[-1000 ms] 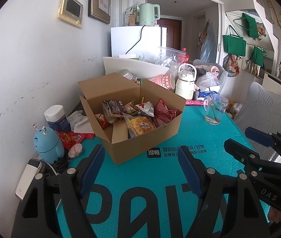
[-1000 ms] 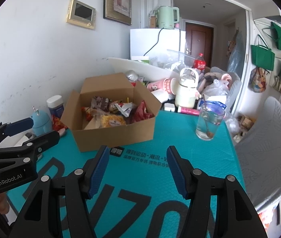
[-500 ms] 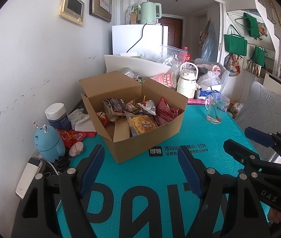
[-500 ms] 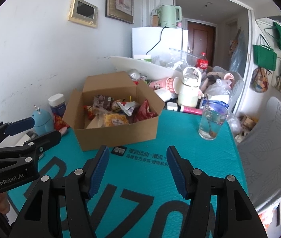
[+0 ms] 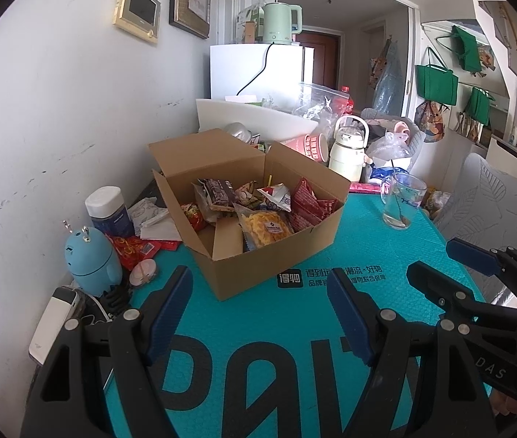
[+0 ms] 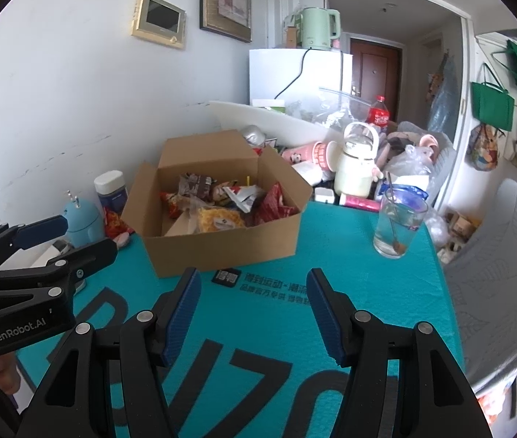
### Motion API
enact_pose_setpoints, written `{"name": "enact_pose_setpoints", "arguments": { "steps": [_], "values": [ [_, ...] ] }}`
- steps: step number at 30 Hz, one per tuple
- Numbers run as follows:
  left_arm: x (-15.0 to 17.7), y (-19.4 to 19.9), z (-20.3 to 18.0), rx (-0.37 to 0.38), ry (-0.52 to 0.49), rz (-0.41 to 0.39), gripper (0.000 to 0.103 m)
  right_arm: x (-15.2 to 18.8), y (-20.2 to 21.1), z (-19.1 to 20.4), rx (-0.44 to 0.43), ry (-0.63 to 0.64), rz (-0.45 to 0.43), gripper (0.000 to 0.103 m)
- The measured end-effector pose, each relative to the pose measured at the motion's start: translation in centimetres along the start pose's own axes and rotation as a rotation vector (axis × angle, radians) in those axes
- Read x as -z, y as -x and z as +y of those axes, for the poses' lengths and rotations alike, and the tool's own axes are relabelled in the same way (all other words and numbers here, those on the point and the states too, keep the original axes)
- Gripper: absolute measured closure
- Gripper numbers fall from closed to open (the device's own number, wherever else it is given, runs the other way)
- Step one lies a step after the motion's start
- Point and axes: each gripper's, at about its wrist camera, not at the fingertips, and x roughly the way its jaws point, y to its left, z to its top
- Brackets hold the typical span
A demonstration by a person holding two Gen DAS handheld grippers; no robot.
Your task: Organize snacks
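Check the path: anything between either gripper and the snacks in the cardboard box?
Nothing loose lies on the teal mat between the left gripper, the right gripper and the cardboard box. Only the box's near wall fronts the snacks; its top is open. The glass stands off to the right.

Matt cardboard box (image 5: 273,255); glossy, seemingly plastic snack wrappers (image 5: 265,224).

Snack-filled cardboard box (image 6: 222,244), glass (image 6: 397,226), teal mat (image 6: 349,292)
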Motion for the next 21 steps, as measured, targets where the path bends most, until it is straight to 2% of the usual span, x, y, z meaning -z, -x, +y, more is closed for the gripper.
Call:
{"name": "enact_pose_setpoints", "arguments": {
  "steps": [21],
  "values": [
    [0.1,-1.2,1.4,-0.051,0.032,0.048,0.028,0.7,-0.8,0.6,-0.012,-0.005,0.024,0.043]
  ]
}}
